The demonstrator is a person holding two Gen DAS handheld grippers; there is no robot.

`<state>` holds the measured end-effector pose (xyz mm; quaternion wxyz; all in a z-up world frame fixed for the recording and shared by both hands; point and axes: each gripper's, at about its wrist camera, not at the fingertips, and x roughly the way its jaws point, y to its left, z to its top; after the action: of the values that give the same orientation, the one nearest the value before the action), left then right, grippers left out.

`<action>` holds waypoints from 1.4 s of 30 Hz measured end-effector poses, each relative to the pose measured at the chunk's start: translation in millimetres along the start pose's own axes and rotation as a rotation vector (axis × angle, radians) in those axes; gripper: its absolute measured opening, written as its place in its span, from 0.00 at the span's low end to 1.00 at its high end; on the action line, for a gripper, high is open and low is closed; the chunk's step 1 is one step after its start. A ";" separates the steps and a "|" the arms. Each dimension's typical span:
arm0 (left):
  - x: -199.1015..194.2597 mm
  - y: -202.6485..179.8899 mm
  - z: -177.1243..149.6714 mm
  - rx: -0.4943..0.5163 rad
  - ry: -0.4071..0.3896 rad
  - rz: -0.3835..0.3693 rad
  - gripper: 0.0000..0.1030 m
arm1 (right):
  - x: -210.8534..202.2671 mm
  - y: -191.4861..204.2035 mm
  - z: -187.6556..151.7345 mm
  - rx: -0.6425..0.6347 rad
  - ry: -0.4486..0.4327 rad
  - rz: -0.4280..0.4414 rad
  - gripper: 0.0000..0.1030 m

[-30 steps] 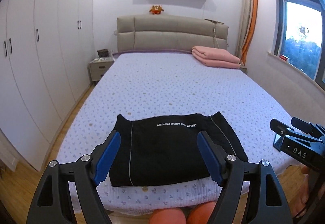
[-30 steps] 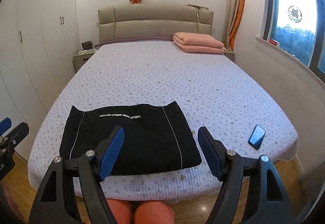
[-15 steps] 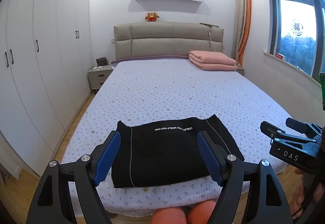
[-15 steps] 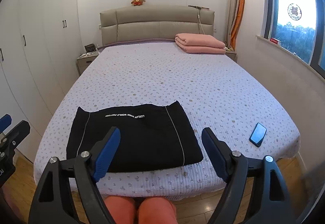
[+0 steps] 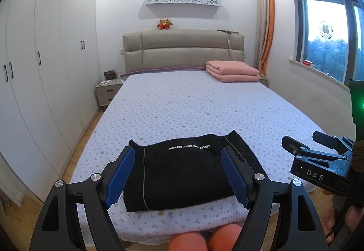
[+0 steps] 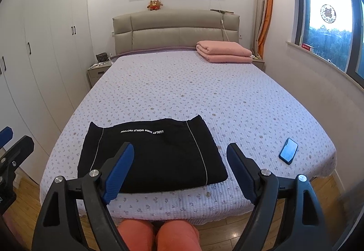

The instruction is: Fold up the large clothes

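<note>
A black garment (image 5: 182, 171) with white lettering and thin white stripes lies folded into a flat rectangle near the foot edge of the bed; it also shows in the right wrist view (image 6: 154, 155). My left gripper (image 5: 177, 176) is open and empty, held in the air well back from the garment. My right gripper (image 6: 179, 173) is open and empty too, above the bed's foot edge. The right gripper also shows at the right of the left wrist view (image 5: 318, 160).
The bed (image 6: 204, 91) has a lilac dotted cover. A folded pink blanket (image 6: 224, 51) lies by the headboard. A phone (image 6: 288, 153) lies near the right foot corner. Wardrobes (image 5: 45, 69) line the left wall, with a nightstand (image 5: 108, 91). A window (image 6: 329, 30) is on the right.
Both grippers have drawn back and up from the bed, so the garment looks smaller and farther. The garment has not moved. Both grippers stay open.
</note>
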<state>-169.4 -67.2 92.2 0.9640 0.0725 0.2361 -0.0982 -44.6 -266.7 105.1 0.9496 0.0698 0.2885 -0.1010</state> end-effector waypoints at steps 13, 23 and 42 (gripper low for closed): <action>7.3 4.3 -2.7 -0.010 0.024 0.000 0.77 | -5.2 6.1 -3.2 -0.012 -0.002 0.007 0.83; 11.4 3.6 -4.2 -0.008 0.038 -0.002 0.77 | -6.5 9.0 -4.0 -0.017 -0.001 0.008 0.83; 13.3 4.9 -7.5 -0.010 0.049 -0.005 0.77 | -1.3 12.1 -6.6 -0.027 0.018 0.018 0.83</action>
<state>-160.1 -63.1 79.8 0.9580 0.0697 0.2603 -0.0976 -46.4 -253.5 101.4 0.9487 0.0605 0.2978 -0.0877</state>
